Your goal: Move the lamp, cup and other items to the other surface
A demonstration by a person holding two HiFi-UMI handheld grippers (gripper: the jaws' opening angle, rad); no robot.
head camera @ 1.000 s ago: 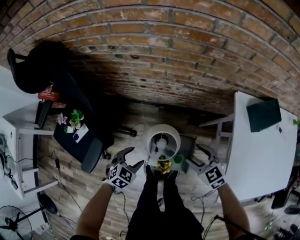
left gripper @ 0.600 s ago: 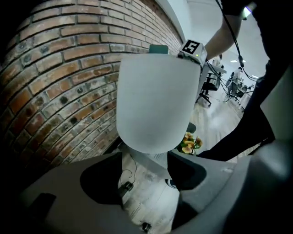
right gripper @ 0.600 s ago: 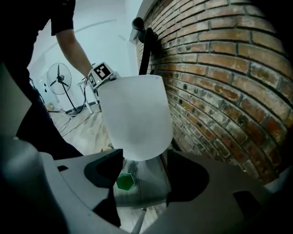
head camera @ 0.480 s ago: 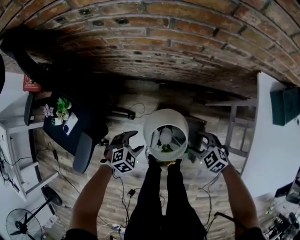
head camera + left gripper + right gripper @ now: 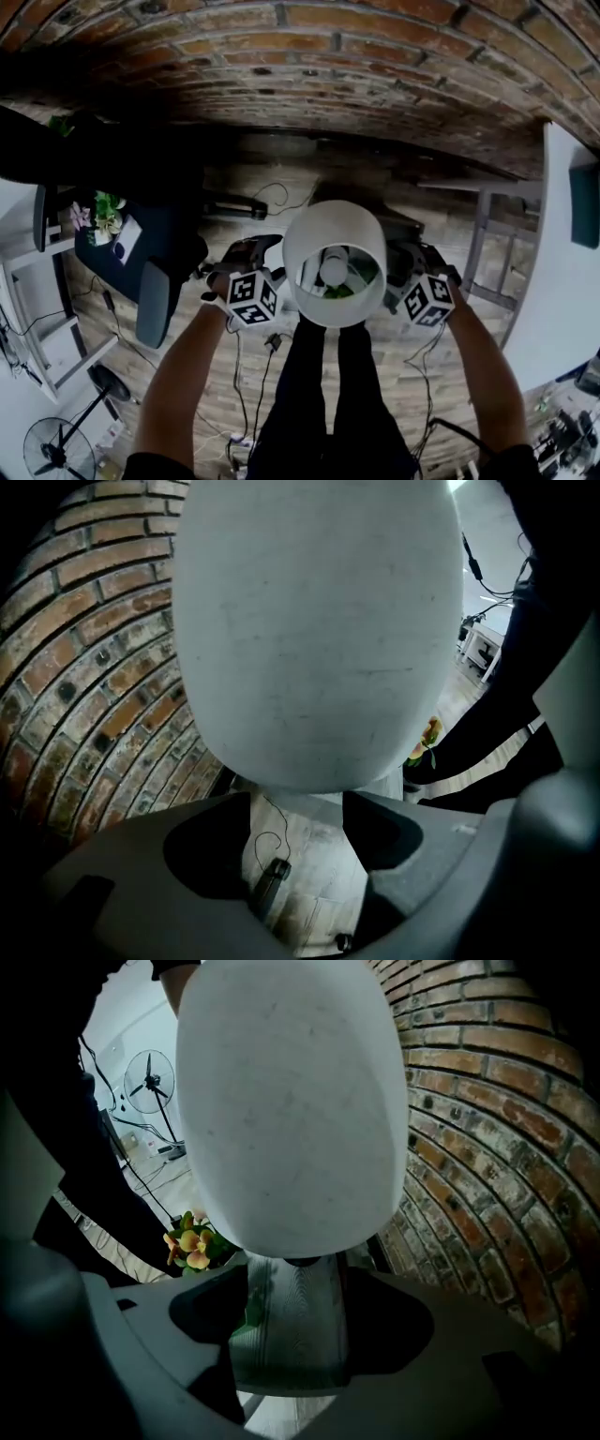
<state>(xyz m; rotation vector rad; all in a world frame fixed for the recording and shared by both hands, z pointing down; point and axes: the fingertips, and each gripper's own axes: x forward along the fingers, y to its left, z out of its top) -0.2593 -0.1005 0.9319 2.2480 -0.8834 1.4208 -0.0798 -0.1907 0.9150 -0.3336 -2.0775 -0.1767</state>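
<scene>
The lamp's white shade (image 5: 334,246) fills the middle of the head view, bulb showing inside it. My left gripper (image 5: 255,253) and right gripper (image 5: 412,261) flank it low down. In the right gripper view the grey wood-grain lamp base (image 5: 292,1326) stands between the jaws of the right gripper (image 5: 295,1307), which are opening, under the shade (image 5: 291,1101). In the left gripper view the left gripper (image 5: 298,827) has wide jaws that frame the base (image 5: 300,855) and a black cord below the shade (image 5: 319,630). A small flowering plant (image 5: 190,1241) sits beside the base.
A brick wall (image 5: 309,56) runs behind the lamp. A black office chair (image 5: 155,272) stands at the left, near a white desk with a potted plant (image 5: 98,216). A white table (image 5: 553,262) is at the right. Cables (image 5: 267,342) lie on the wooden floor, a fan (image 5: 56,450) at the bottom left.
Both grippers have closed in on the lamp from either side. The shade has grown larger in the head view, and the whole view has shifted toward the wall.
</scene>
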